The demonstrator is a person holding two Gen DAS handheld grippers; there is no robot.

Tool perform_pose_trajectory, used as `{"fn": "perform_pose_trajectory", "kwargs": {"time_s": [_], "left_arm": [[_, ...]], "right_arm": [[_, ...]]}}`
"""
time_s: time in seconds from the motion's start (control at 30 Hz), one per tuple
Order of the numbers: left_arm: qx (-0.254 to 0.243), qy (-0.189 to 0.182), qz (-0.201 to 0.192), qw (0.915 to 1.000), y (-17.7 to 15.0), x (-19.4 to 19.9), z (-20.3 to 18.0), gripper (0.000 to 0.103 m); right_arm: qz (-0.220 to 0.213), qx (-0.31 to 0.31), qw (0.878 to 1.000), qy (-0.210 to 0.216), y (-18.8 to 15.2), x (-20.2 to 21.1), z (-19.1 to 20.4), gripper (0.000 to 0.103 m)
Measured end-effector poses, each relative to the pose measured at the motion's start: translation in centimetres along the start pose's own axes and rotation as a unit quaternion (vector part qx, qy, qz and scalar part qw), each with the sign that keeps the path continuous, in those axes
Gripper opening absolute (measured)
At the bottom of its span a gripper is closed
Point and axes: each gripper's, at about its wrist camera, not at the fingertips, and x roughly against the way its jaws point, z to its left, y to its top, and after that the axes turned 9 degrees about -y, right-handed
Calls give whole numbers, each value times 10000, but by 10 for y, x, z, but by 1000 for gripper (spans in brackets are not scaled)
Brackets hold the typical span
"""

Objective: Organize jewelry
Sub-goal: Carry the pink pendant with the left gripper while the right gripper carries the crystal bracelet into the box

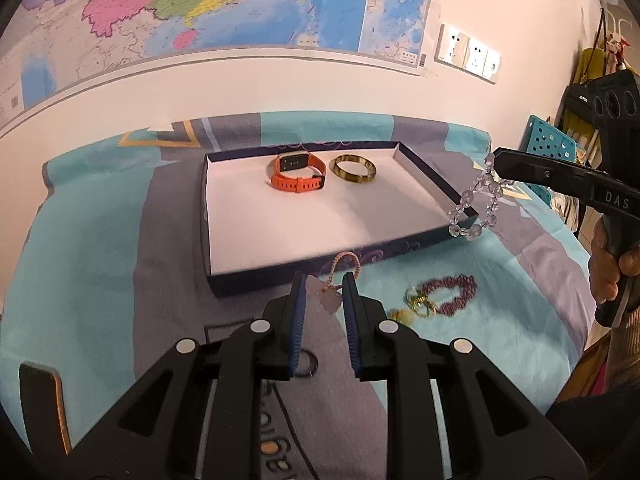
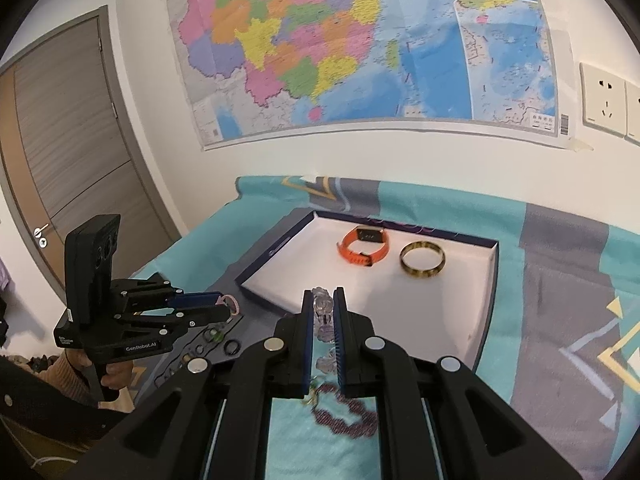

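While left tongs point(image 1: 324, 286) pinch pink bracelet point(image 1: 347, 263), right tongs point(image 2: 323, 300) pinch crystal bracelet point(image 2: 322, 312).

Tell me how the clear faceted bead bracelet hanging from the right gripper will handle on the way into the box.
The clear bead bracelet is probably floppy: it droops in a loose loop below the right gripper, so it will likely swing. Its glossy beads look slippery between the pads. Lowered into the white-lined box, it should collapse, not roll.

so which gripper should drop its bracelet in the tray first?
Right, probably. The right gripper hangs its clear bead bracelet at the tray's right rim; the left gripper, holding the pink bracelet, sits short of the near wall.
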Motion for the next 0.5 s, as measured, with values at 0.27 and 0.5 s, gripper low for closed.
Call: {"fn": "perform_pose_trajectory", "kwargs": {"time_s": [0.27,0.5], "left_arm": [[9,63,0,10000,22,-14,11,19],[21,131,54,9999,35,-28,18,19]], "right_arm": [[22,-77,9999,-81,16,-20,-9,8],[153,-216,9996,-30,24,-42,-18,8]]}}
